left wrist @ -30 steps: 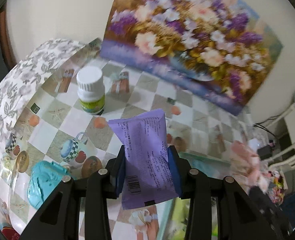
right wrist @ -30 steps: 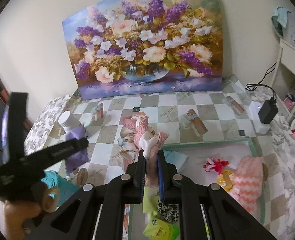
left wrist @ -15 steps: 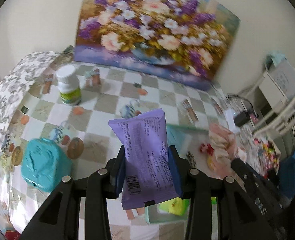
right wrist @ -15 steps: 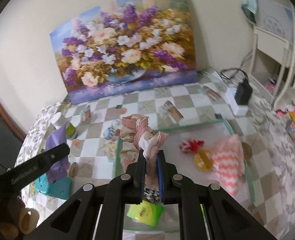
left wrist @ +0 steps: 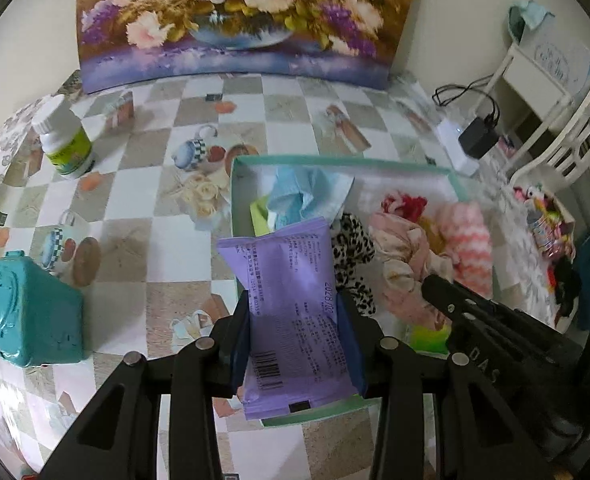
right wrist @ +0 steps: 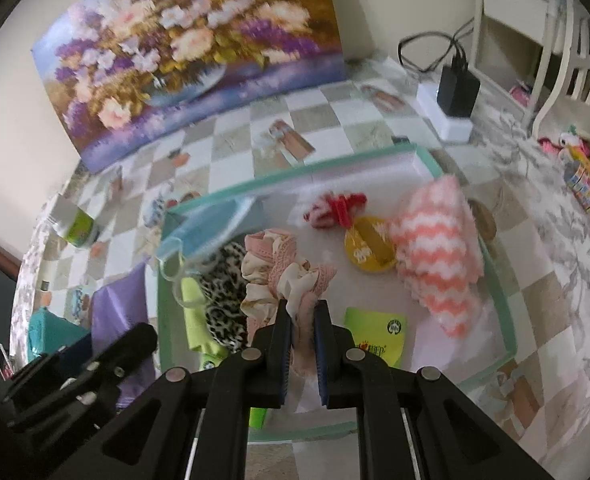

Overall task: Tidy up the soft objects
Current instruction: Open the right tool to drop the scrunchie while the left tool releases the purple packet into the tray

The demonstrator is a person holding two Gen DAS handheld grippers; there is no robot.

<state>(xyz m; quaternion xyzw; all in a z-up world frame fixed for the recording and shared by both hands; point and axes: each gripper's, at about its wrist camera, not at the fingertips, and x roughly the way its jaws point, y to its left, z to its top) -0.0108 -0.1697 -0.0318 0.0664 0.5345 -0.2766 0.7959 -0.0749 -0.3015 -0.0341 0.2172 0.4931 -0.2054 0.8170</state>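
A soft purple plastic packet (left wrist: 295, 312), printed with small text and a barcode, is clamped across its lower half by the left gripper (left wrist: 293, 334), whose 2 jaws are closed to the packet's width. It is held upright above the near left corner of the shallow mint-green tray (left wrist: 375, 161). The packet is judged light, pliable and somewhat slick; the mid-body hold looks sound, since a grip nearer the sealed end would probably let it fold or slip.

A pink and cream fabric scrunchie (right wrist: 283, 276) is pinched by the right gripper (right wrist: 303, 320), its jaws nearly together with only cloth between them. It hangs low over the tray's middle; whether it touches the floor cannot be told. It is limp and light, so any fold can be taken.

Inside the tray lie a blue face mask (left wrist: 307, 196), a leopard-print scrunchie (left wrist: 351, 256), a pink and white zigzag cloth (right wrist: 439, 252) and green sachets (right wrist: 375, 338). Bare floor is left mainly near the far wall and in the near right part. The 2 grippers stand close side by side, so a clash is judged possible. A teal plastic box (left wrist: 31, 308) and a white pill bottle (left wrist: 65, 140) stand well apart on the checked tablecloth (left wrist: 155, 240).
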